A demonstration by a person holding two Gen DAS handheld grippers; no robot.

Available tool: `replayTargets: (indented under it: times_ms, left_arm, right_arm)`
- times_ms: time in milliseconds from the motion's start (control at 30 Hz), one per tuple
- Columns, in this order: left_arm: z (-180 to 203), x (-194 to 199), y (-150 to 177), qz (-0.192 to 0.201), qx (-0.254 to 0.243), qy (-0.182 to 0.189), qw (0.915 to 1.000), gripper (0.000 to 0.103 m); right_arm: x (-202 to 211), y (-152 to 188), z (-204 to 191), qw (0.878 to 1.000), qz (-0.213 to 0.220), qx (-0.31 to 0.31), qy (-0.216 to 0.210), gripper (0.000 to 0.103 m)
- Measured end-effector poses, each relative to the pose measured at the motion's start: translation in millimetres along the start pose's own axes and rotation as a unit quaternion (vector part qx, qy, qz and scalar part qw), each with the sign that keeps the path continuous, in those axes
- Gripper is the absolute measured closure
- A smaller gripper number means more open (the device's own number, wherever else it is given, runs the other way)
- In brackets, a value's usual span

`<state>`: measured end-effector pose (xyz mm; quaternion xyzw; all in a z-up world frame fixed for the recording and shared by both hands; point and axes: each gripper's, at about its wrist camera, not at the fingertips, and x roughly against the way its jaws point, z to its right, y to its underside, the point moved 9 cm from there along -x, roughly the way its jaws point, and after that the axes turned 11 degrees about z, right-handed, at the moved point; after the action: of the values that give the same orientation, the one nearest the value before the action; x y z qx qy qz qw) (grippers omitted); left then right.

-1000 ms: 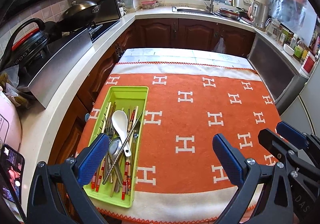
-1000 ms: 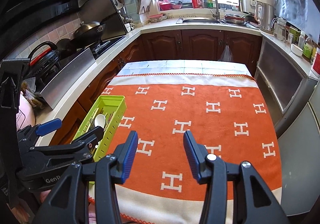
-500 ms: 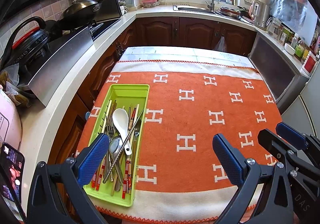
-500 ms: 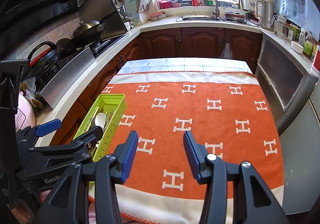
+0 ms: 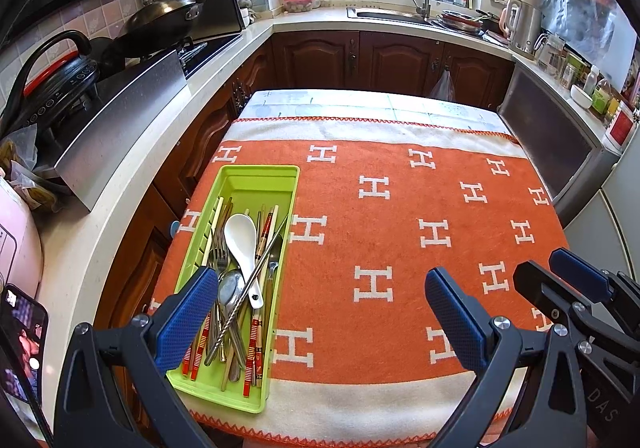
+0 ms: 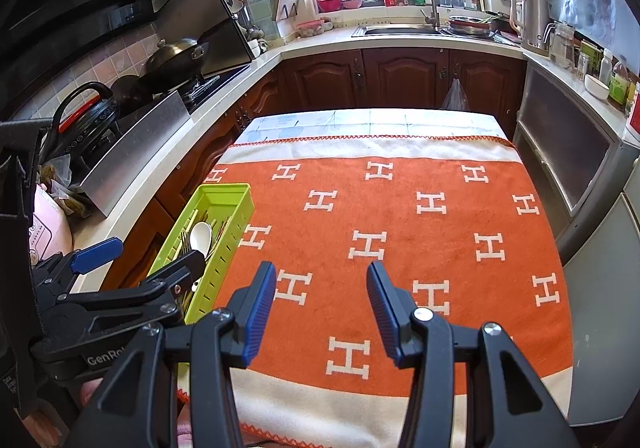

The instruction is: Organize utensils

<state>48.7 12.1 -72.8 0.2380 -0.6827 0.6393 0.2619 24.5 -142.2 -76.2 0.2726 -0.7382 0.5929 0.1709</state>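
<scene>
**Both grippers spread and empty above the cloth; utensils heaped in the green tray**

The tray [image 5: 262,174] is a long, shallow box of lime-green plastic with rounded corners, a flat rim and slotted side walls. It lies on the left part of the cloth [image 5: 400,248], its near end on the cream border. Inside, the utensils are jumbled lengthwise. A glossy white spoon [image 5: 241,238] with a deep oval bowl lies on top. A twisted steel rod [image 5: 256,276] runs slantwise beside its handle. Steel forks [image 5: 218,254] and a dull steel spoon [image 5: 231,288] sit under them. Chopsticks [image 5: 253,348] with red and white banded ends reach the tray's near wall; how many pairs there are is hard to count in the tangle.

The cloth is napped orange fabric with white H shapes, cream bands and a red zigzag hem.

The left gripper [image 5: 320,316] has its jaws wide apart with nothing between them. Its left pad [image 5: 186,322], blue ribbed rubber on a black frame, hangs over the tray's near half. The right gripper [image 6: 322,312] stands moderately apart, also empty, over bare cloth to the right of the tray.
</scene>
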Motion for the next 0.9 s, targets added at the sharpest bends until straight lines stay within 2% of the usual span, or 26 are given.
replayTargets:
  times_ms: [900]
  left_arm:
    - [-1.2,-3.3,3.3,-0.004,0.001,-0.002,1.0,0.001]
  right_arm:
    - [-0.5,0.0,0.6,1.0,-0.001,-0.001,0.0,0.055]
